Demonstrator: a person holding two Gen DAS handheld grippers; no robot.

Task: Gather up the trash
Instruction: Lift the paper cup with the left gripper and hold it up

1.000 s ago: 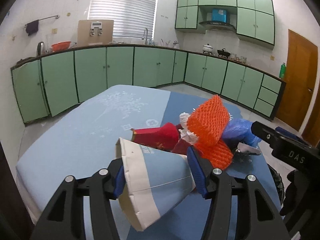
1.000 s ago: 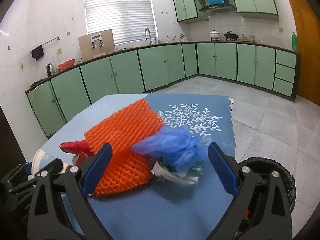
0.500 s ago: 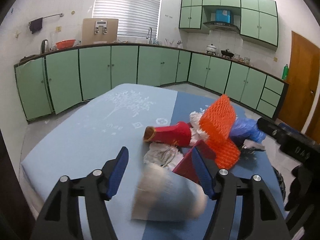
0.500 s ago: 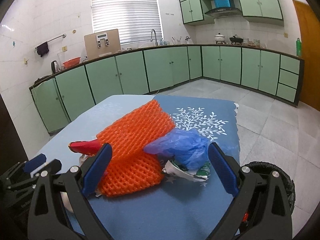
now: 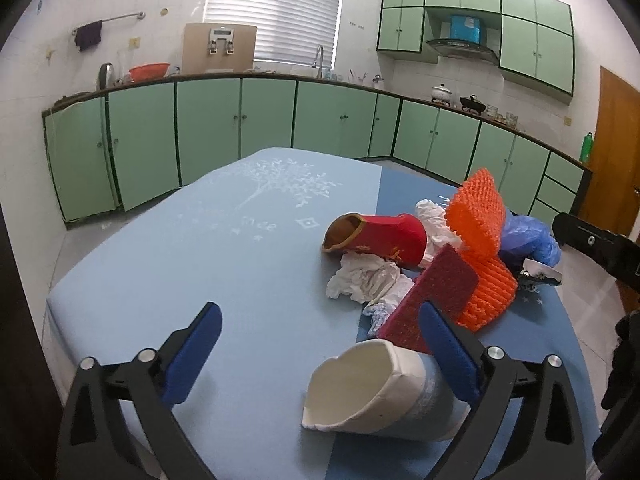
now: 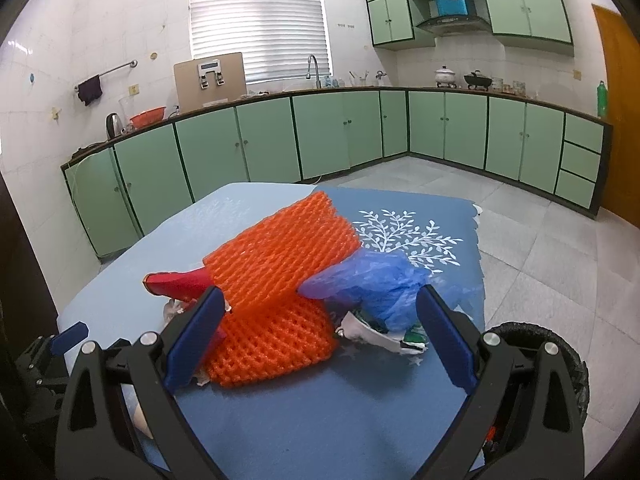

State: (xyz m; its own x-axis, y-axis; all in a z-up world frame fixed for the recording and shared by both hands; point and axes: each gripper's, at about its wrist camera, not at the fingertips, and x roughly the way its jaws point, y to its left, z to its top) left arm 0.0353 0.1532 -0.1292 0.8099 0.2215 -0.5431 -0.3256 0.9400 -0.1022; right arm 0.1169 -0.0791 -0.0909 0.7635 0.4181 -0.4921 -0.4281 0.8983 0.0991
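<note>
A trash pile lies on the blue table (image 5: 200, 264): a red paper cup (image 5: 380, 238) on its side, white tissue (image 5: 366, 280), a dark red card (image 5: 436, 292), orange foam net (image 5: 480, 240) and a blue plastic bag (image 5: 528, 236). A white and light blue paper cup (image 5: 380, 396) lies on its side against the right finger of my open left gripper (image 5: 320, 348). My right gripper (image 6: 316, 332) is open and empty, close before the orange net (image 6: 280, 272) and blue bag (image 6: 372, 284).
A black trash bin (image 6: 560, 352) stands on the floor at the table's right edge. A crumpled wrapper (image 6: 380, 332) lies under the blue bag. Green kitchen cabinets (image 5: 240, 128) line the far walls. The left gripper shows at the lower left of the right wrist view (image 6: 48, 352).
My left gripper opened and let go of the white and blue cup, which dropped onto the table on its side. The right gripper stayed open and moved little.
</note>
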